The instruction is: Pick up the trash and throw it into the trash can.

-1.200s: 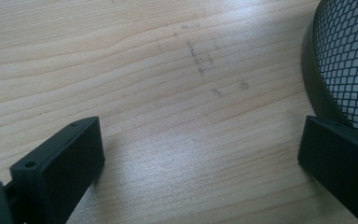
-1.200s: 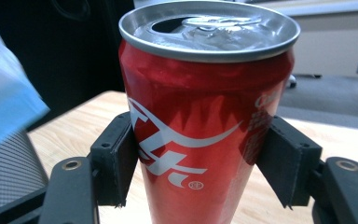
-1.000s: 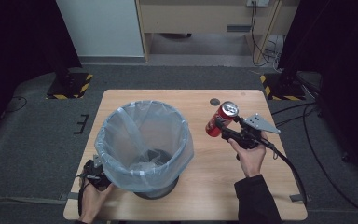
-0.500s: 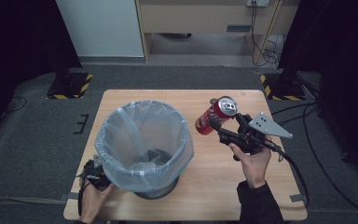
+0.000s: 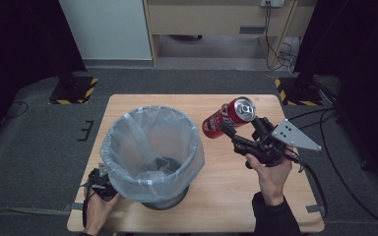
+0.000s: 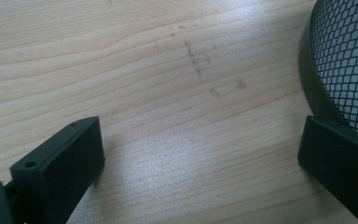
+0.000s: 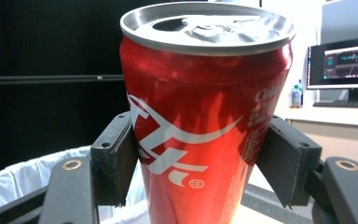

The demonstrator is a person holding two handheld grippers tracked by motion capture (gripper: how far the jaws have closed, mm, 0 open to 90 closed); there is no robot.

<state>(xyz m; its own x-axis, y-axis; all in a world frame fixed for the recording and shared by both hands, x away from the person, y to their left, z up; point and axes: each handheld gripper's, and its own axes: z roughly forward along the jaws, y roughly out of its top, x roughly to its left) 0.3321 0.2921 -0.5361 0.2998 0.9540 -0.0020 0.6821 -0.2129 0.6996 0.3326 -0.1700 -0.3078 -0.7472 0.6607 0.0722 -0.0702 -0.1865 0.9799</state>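
Note:
A red soda can [image 5: 228, 117] with an opened silver top hangs above the table, right of the bin's rim, tilted with its top toward me. My right gripper [image 5: 236, 129] is shut on the can [image 7: 200, 121], one jaw on each side of its body. The mesh waste bin [image 5: 150, 155] with a clear plastic liner stands on the wooden table [image 5: 226, 196], some dark contents in its bottom. My left gripper [image 5: 98, 184] rests low at the bin's front left, open, with bare wood between its jaws and the bin's black mesh wall [image 6: 349, 70] beside one jaw.
The bin's white liner edge [image 7: 23, 179] lies below the held can. Bare tabletop [image 6: 168, 93] stretches ahead of the left gripper. A cable [image 5: 320, 189] trails from the right gripper over the table's right edge. Dark floor with yellow-striped stands surrounds the table.
My right gripper has lifted the can and carried it left toward the bin, tilting it further. The left gripper has stayed put.

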